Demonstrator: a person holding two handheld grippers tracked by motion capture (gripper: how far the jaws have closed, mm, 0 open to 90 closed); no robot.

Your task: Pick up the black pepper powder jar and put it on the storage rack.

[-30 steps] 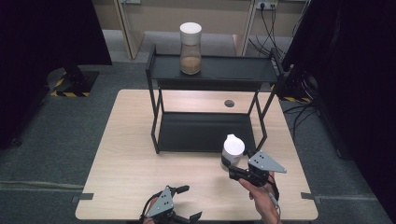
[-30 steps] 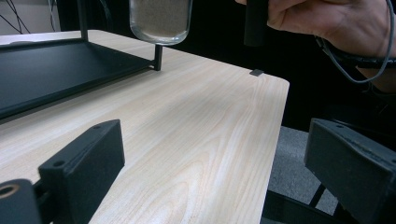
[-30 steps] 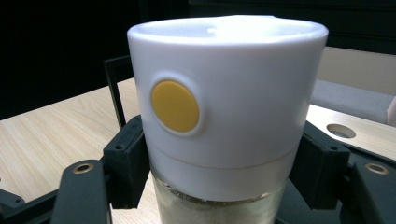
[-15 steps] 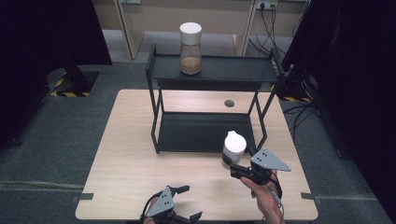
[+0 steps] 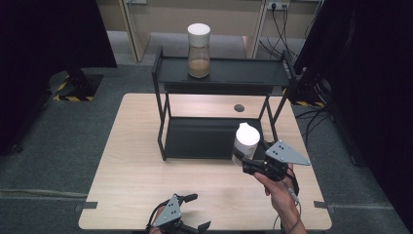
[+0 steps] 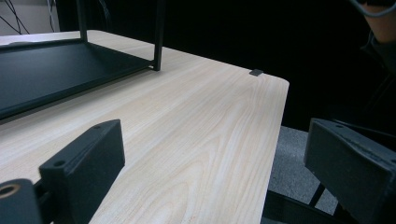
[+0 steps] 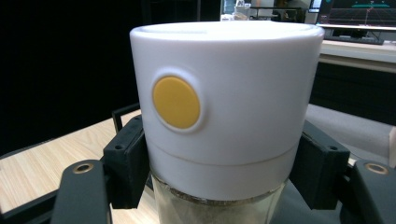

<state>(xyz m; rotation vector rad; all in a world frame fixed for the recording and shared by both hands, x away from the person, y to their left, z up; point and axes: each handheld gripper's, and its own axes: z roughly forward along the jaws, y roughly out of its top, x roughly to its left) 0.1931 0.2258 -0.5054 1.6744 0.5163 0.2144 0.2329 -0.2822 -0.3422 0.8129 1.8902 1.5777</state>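
Tabletop (image 5: 136,180): light wood grain, smooth, matt. Rack (image 5: 221,73): black metal, matt finish. Held jar (image 7: 224,116): smooth white plastic lid, slight sheen, glossy yellow round button at 9 o'clock; clear glass-like body below. Right tongs (image 7: 224,186): black matt plastic. Left tongs (image 6: 224,177): same matt black. Floor (image 5: 63,146): grey carpet, rough.

The black two-tier metal shelf rack (image 5: 221,105) stood across the far half of the light wooden worktop (image 5: 131,170), its thin legs fencing the lower tier. In front of the rack the worktop lay bare. On the rack's top tier a white-lidded glass jar of brown powder (image 5: 198,50) blocked the middle-left; right of it the tier was free.
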